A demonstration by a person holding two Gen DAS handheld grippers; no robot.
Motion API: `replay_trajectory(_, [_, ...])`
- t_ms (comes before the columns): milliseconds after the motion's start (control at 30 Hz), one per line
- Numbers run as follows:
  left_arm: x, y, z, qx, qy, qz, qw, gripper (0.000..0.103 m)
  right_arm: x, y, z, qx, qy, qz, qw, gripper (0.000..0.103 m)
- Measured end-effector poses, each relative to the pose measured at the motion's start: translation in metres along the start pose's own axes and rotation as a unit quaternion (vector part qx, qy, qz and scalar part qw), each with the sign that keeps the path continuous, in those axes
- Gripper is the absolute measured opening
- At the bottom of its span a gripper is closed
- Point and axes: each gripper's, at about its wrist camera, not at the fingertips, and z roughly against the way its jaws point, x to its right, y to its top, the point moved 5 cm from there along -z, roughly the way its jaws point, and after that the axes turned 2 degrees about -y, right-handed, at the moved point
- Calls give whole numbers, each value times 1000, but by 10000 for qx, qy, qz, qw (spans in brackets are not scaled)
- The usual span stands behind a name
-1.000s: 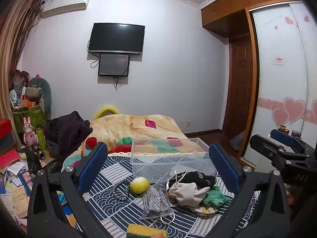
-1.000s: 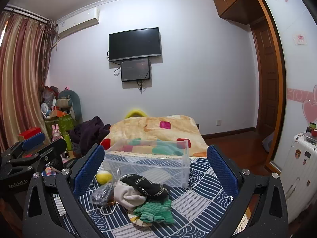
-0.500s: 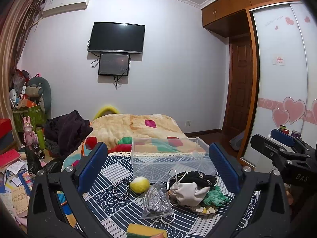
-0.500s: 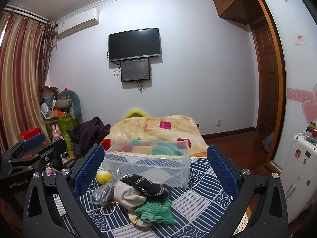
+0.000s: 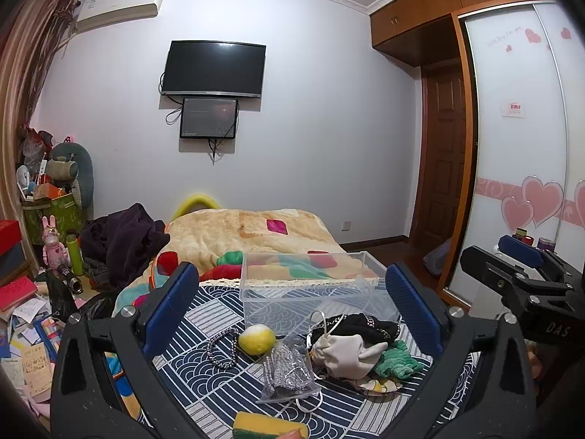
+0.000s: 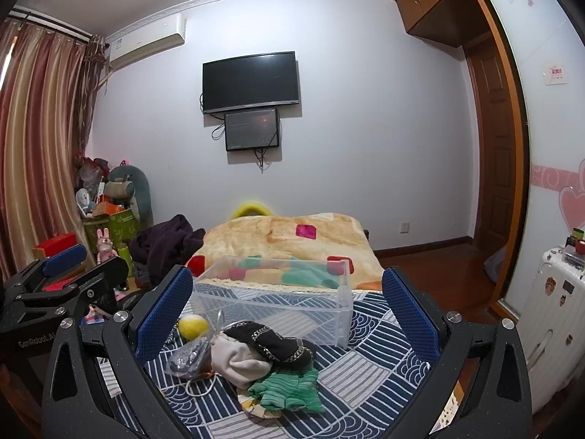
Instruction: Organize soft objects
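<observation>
A pile of soft things lies on the blue-and-white patterned cloth [image 5: 226, 391]: a black knit piece [image 5: 369, 327], a cream pouch [image 5: 347, 353], a green cloth [image 5: 396, 360]. The same pile shows in the right wrist view: black piece [image 6: 270, 340], cream pouch [image 6: 234, 360], green cloth [image 6: 289, 389]. A yellow ball [image 5: 256, 339] [image 6: 193, 326] lies to its left. An empty clear plastic bin [image 5: 310, 289] [image 6: 278, 296] stands behind. My left gripper [image 5: 292, 314] and right gripper [image 6: 285, 314] are open, empty, held above and short of the pile.
A clear bag of beads [image 5: 289, 373], a dark bead bracelet [image 5: 221, 345] and a yellow-green sponge [image 5: 270, 428] lie on the cloth. A bed with an orange blanket [image 5: 248, 234] is behind. Clutter fills the floor at left [image 5: 33, 314]. A white suitcase [image 6: 544, 314] stands right.
</observation>
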Motion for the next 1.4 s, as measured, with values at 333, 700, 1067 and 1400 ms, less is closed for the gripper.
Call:
replay_trajectory(333, [1,-9,-7,-239,-70,22,9997,103,1,-3,-3,-67,21,-41,10000,103])
replay_trajectory(700, [-29,-93,-33,-1859,-192,294,9819,103,4,-55,-38,-1221,374,-288,9914,103])
replay_trajectory(1067, [-24,-140,-38,-2633,-306,192,9640,73,9,-74,-56,-1730,386,-395,9834,92])
replay_trajectory(1400, [-31,-115,-32,-2304,-230,212,9726,63,11,-78,-82,-1977,466,-383,9784,76])
